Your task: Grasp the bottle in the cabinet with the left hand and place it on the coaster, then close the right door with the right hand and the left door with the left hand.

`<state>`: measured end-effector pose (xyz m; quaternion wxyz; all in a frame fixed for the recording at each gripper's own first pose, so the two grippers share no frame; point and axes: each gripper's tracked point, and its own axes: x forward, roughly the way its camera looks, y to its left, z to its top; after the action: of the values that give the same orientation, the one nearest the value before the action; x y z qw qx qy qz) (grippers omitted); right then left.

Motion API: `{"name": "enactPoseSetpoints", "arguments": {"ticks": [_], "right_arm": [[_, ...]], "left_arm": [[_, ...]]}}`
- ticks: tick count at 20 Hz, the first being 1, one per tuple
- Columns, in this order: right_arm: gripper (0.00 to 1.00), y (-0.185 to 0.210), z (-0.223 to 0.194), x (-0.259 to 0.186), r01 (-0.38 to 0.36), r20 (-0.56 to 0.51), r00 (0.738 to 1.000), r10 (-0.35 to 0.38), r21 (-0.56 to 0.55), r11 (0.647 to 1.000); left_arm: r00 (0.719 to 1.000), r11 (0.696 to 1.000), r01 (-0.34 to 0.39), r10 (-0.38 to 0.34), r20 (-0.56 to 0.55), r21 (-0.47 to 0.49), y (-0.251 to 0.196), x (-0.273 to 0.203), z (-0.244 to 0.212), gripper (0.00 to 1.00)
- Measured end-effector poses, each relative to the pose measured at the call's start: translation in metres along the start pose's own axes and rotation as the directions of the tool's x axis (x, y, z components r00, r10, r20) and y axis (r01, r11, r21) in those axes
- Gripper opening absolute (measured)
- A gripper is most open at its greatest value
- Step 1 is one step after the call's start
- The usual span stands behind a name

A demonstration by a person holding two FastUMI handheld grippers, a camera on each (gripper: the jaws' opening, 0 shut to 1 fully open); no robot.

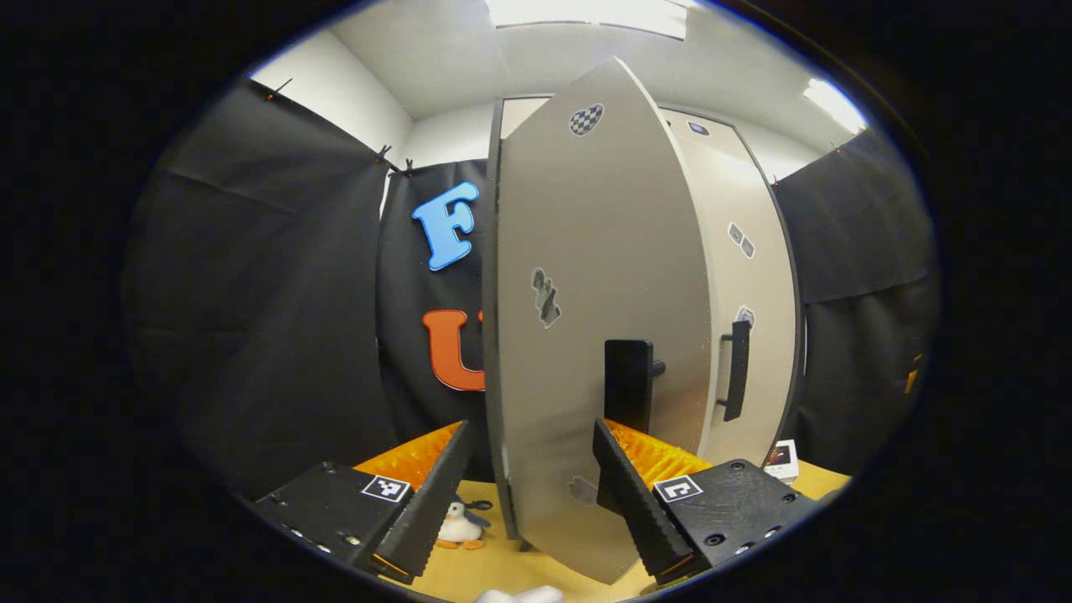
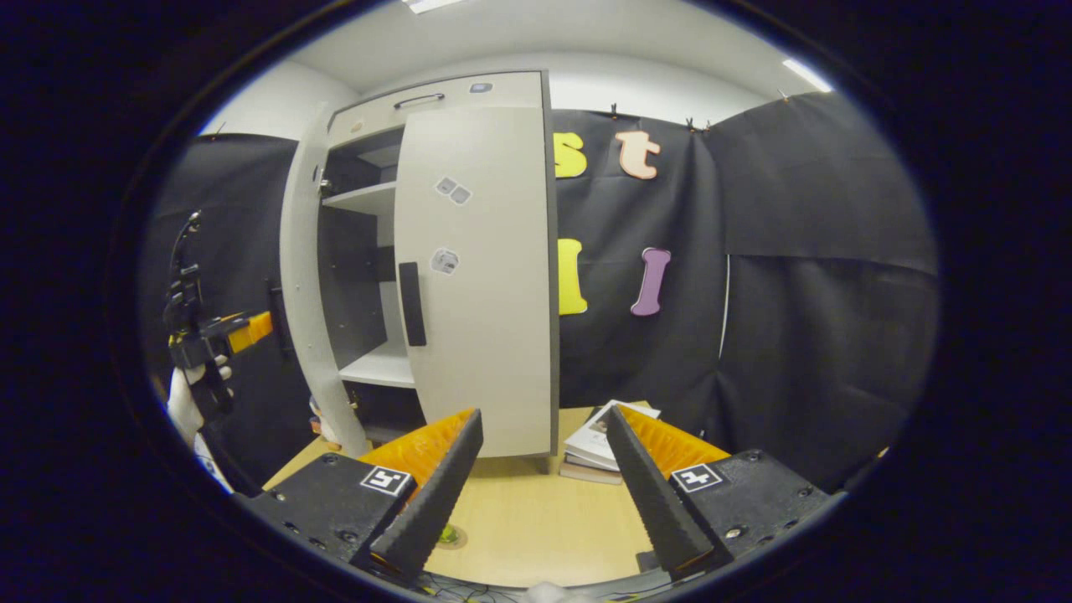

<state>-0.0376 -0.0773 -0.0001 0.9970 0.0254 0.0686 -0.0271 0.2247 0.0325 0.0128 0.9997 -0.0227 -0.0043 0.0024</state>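
One left door [image 1: 599, 335] between claw [image 1: 536, 494] fingers

Black claw [image 1: 528, 494] bodies, ribbed orange-backed fingers [image 1: 435, 494], square tag markers.

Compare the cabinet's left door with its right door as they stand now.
The pale grey left door swings partway open, edge-on between the left gripper fingers; the pale grey right door sits shut against the cabinet. In the right gripper view, shelves show behind the left door, none behind the right. Both carry black vertical handles and small stickers.
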Motion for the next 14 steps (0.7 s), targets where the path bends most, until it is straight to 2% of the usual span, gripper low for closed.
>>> {"name": "enactPoseSetpoints", "arguments": {"ticks": [1, 2, 5, 8, 14], "right_arm": [[0.98, 0.000, 0.001, -0.001, 0.003, 0.003, 1.000, -0.003, 0.000, 1.000], [0.98, -0.001, 0.002, -0.003, 0.006, 0.005, 1.000, -0.006, 0.000, 1.000], [0.98, 0.000, 0.003, -0.009, 0.012, 0.017, 1.000, -0.012, -0.001, 1.000], [0.98, 0.001, 0.003, -0.008, 0.017, 0.026, 1.000, -0.017, -0.001, 1.000], [0.98, 0.013, 0.003, -0.002, 0.003, 0.028, 1.000, -0.002, -0.005, 1.000]], "left_arm": [[1.000, 1.000, 0.001, -0.001, -0.004, -0.011, -0.008, 0.004, -0.001, 0.99], [1.000, 1.000, 0.004, -0.004, -0.010, -0.019, -0.014, 0.006, -0.004, 0.94], [0.999, 0.999, 0.028, -0.029, -0.024, -0.035, -0.025, 0.002, -0.010, 0.95], [0.999, 0.999, 0.031, -0.032, -0.036, -0.010, -0.027, -0.007, -0.014, 0.96], [0.998, 0.997, 0.064, -0.064, -0.004, -0.033, -0.037, -0.033, 0.005, 0.96]]}}
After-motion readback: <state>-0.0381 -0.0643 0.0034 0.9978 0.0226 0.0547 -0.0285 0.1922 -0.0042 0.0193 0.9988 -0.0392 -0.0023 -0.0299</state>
